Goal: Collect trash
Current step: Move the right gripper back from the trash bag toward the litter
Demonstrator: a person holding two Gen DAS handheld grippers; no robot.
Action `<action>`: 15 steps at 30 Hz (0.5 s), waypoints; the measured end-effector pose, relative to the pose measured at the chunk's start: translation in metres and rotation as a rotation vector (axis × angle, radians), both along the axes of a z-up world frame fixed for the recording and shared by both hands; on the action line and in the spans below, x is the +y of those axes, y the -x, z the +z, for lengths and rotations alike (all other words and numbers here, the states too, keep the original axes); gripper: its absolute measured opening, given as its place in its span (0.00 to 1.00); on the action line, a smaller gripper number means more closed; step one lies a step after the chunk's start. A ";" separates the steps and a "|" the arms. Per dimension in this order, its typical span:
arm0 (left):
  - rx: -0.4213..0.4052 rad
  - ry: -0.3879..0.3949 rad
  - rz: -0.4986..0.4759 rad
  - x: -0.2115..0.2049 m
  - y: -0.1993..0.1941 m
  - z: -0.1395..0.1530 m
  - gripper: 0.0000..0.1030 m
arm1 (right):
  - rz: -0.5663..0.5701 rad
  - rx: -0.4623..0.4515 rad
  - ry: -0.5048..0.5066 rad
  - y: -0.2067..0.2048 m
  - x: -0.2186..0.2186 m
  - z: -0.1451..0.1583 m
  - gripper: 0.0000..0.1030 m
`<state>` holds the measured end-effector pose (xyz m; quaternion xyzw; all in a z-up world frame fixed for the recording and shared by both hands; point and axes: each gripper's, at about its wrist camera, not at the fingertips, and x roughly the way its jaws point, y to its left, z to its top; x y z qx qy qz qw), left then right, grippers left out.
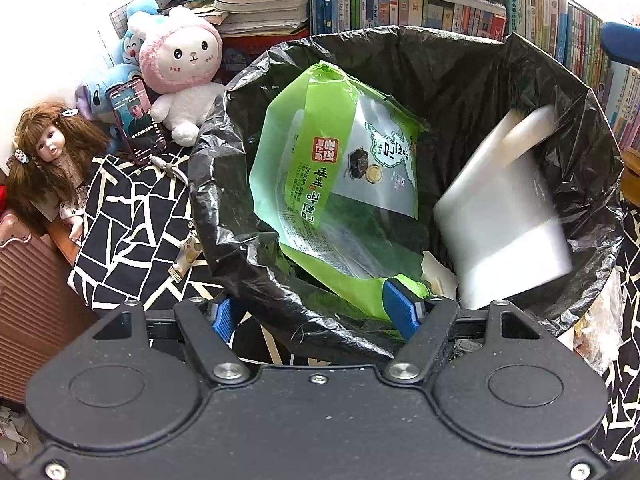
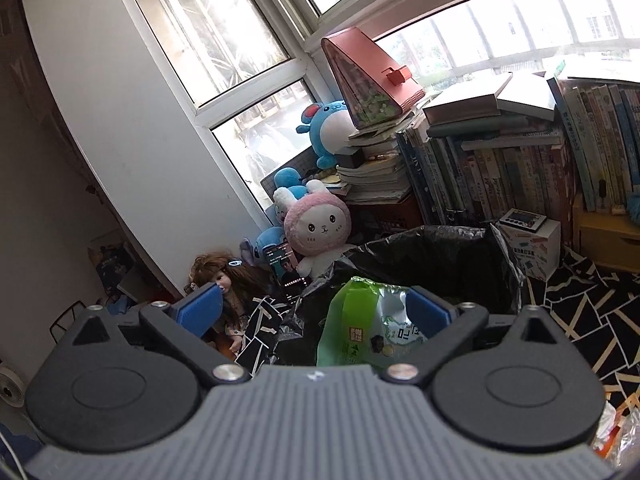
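A bin lined with a black bag (image 1: 460,80) fills the left wrist view. Inside it leans a green seaweed packet (image 1: 340,160), and a white, blurred plastic thing (image 1: 500,216) lies against the bag's right wall. My left gripper (image 1: 314,314) is open astride the near rim, with one blue pad outside the bag and the other inside by the packet's corner. My right gripper (image 2: 314,304) is open wide with nothing between its fingers. It hovers just short of the bin (image 2: 440,256), above the green packet (image 2: 352,320).
The bin stands on a black-and-white patterned cloth (image 1: 128,220), where a small wrapper (image 1: 186,256) lies. A doll (image 1: 48,148), a phone (image 1: 134,120) and a pink plush rabbit (image 1: 180,60) crowd the left. Books (image 1: 440,4) line the back. A white box (image 2: 528,244) stands right of the bin.
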<state>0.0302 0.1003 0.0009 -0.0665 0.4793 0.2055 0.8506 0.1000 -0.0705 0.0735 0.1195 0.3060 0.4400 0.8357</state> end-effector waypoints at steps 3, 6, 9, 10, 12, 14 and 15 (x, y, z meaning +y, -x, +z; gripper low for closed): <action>-0.008 0.002 0.006 0.001 0.003 0.002 0.70 | 0.000 0.010 0.003 -0.002 0.003 -0.002 0.99; -0.013 0.002 0.011 0.003 0.004 0.004 0.70 | -0.006 0.008 0.022 0.002 0.002 -0.007 0.99; -0.013 -0.005 0.011 0.002 0.006 0.005 0.70 | -0.026 -0.006 0.055 0.006 -0.001 -0.011 0.99; -0.013 -0.007 0.010 0.001 0.007 0.005 0.70 | -0.034 -0.011 0.061 0.008 -0.004 -0.011 0.99; -0.021 -0.006 0.004 0.000 0.008 0.007 0.70 | -0.059 -0.024 0.068 0.012 -0.011 -0.012 0.99; -0.031 -0.013 0.001 -0.004 0.008 0.009 0.70 | -0.092 -0.037 0.072 0.016 -0.019 -0.011 0.99; -0.035 -0.017 -0.002 -0.005 0.009 0.010 0.70 | -0.109 -0.041 0.075 0.017 -0.023 -0.011 0.99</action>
